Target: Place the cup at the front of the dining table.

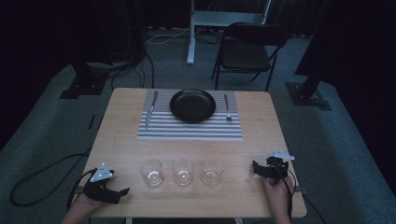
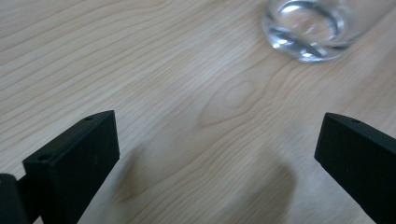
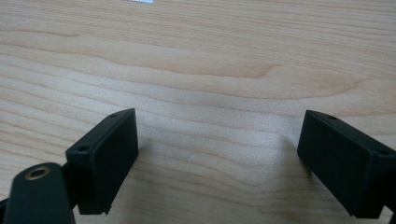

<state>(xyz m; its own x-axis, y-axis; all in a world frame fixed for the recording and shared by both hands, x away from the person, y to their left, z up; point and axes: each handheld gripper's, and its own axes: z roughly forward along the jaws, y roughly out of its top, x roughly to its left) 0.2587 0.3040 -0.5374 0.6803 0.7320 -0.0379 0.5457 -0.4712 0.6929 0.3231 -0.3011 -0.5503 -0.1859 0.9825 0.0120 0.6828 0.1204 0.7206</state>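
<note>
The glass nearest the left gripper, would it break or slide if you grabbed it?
The left glass looks clear, smooth and thin-walled, so it is probably slippery between hard jaws and may crack if squeezed hard. It stands upright on a bare wooden table, so a push would likely slide it, or tip it if pushed high up.

Right hand-held gripper [image 3: 219, 158] low over the light wood-grain table [image 3: 210, 60], two black jaws spread wide apart with bare tabletop between them. Nothing gripped. Brass-ringed screw hole on the black part at bottom left. Sliver of striped placemat [image 3: 137, 1] at top edge.
</note>
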